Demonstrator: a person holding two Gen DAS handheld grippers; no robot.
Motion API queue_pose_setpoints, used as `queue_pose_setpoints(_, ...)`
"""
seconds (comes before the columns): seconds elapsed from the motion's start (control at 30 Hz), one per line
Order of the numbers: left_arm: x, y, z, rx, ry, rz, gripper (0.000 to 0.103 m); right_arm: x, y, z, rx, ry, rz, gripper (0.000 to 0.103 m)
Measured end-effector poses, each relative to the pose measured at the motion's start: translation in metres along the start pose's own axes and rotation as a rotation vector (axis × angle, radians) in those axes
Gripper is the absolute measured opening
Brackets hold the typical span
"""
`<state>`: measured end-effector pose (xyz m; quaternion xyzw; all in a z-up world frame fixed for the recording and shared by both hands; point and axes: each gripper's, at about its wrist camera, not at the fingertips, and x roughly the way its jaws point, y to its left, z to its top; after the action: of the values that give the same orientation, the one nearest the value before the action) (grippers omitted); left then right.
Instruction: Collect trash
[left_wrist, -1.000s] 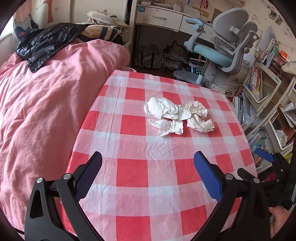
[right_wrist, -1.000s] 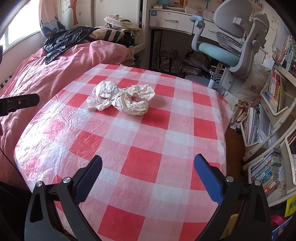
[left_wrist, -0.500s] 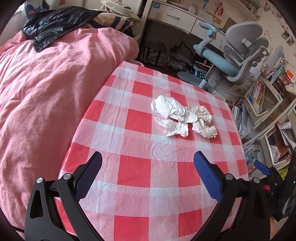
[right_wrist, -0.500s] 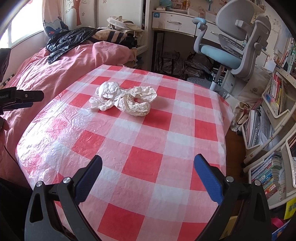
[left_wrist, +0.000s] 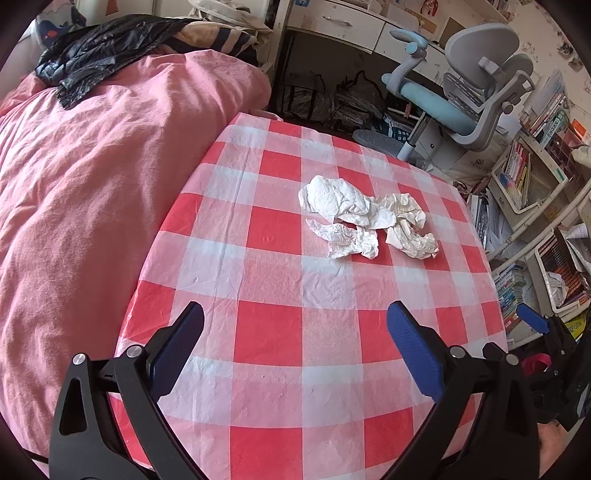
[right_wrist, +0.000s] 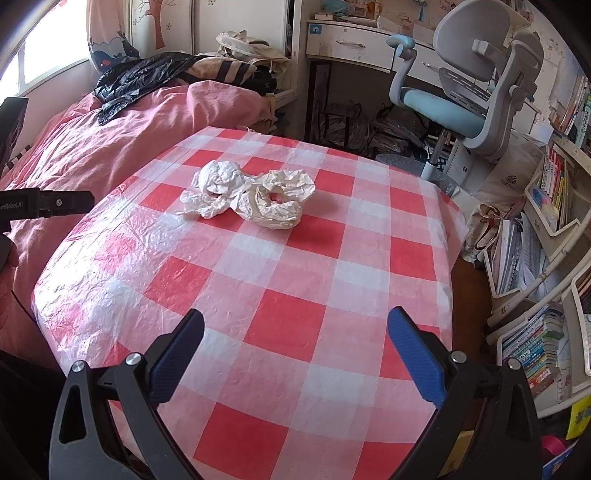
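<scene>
Three crumpled white paper wads lie bunched together on the red-and-white checked tablecloth, past the table's middle; they also show in the right wrist view. My left gripper is open and empty above the near part of the table, well short of the paper. My right gripper is open and empty near the table's front edge, also well short of the paper. The right gripper's body shows at the right edge of the left wrist view.
A pink-covered bed borders the table's left side, with a black plastic bag on it. A grey-blue office chair and a desk stand behind the table. Bookshelves stand to the right.
The left gripper has risen and tilted down, so the table and paper sit lower in its view. The right gripper has shifted only slightly. Both stay open and empty.
</scene>
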<state>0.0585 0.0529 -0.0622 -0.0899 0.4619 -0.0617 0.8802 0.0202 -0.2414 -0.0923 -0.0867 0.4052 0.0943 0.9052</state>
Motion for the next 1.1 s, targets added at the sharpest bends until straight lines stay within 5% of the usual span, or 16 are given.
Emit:
queue_pose_setpoints(0.67,0.001,-0.001,-0.001,0.006,0.004,-0.022,0.096,0.002,0.002,0.000,0.003,0.003,0.006,0.095)
queue_pose_setpoints(0.8,0.015,0.003,0.000,0.003,0.037,-0.041,0.096,0.011,-0.004,0.004,0.056,0.005,0.081,0.095)
queue_pose_setpoints(1.1,0.054,-0.017,0.021,0.080,0.028,-0.085,0.095,0.048,-0.007,0.043,0.028,-0.013,0.106,0.095)
